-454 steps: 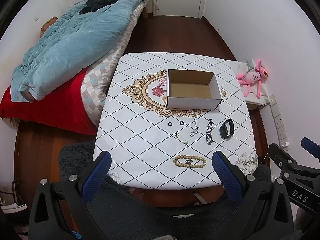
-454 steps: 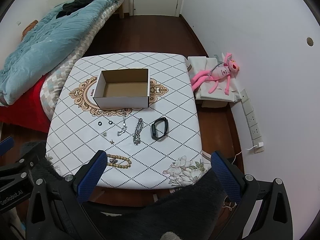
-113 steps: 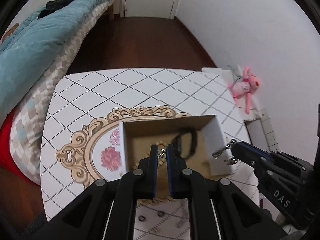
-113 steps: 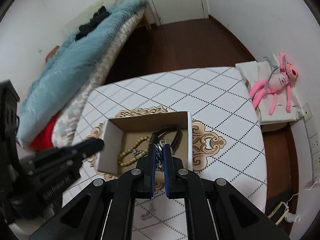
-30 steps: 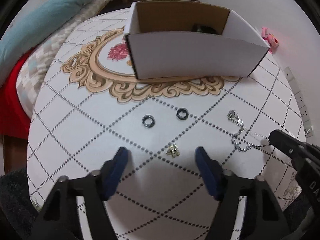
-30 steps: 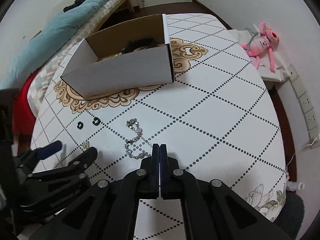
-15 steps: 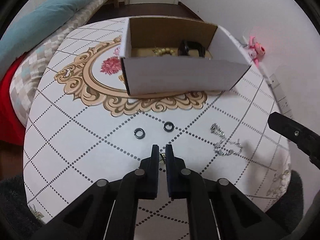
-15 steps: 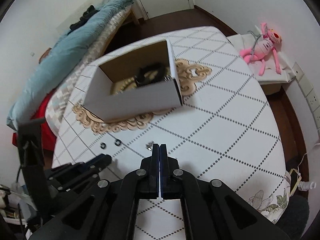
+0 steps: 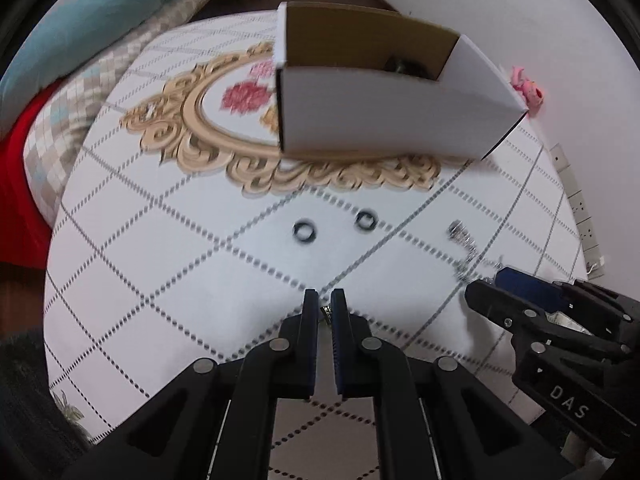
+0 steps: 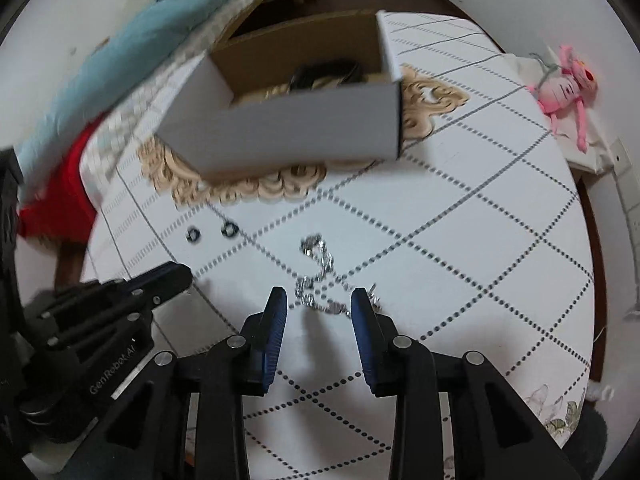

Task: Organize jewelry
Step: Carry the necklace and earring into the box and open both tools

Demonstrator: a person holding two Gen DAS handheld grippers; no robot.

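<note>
A white cardboard box [image 9: 384, 120] [image 10: 296, 136] stands on the table's gold medallion with a black band [image 10: 324, 72] and beads inside. Two small black rings [image 9: 305, 232] [image 9: 366, 220] lie in front of it; they also show in the right wrist view [image 10: 193, 235] [image 10: 229, 229]. My left gripper [image 9: 325, 307] is shut on a small gold earring [image 9: 326, 313] just above the cloth. My right gripper [image 10: 319, 307] is open, low over the table, its fingers on either side of a silver chain [image 10: 320, 272], which also shows in the left wrist view [image 9: 464, 244].
The table has a white cloth with a dotted diamond pattern [image 10: 480, 240]. A bed with a blue quilt [image 9: 100, 4] lies to the left. A pink plush toy [image 10: 568, 80] lies on a low stand to the right, near wall sockets [image 9: 580, 216].
My right gripper has opened and dropped down around the silver chain. My left gripper stays shut on the small gold earring and has moved closer to the rings and the box.
</note>
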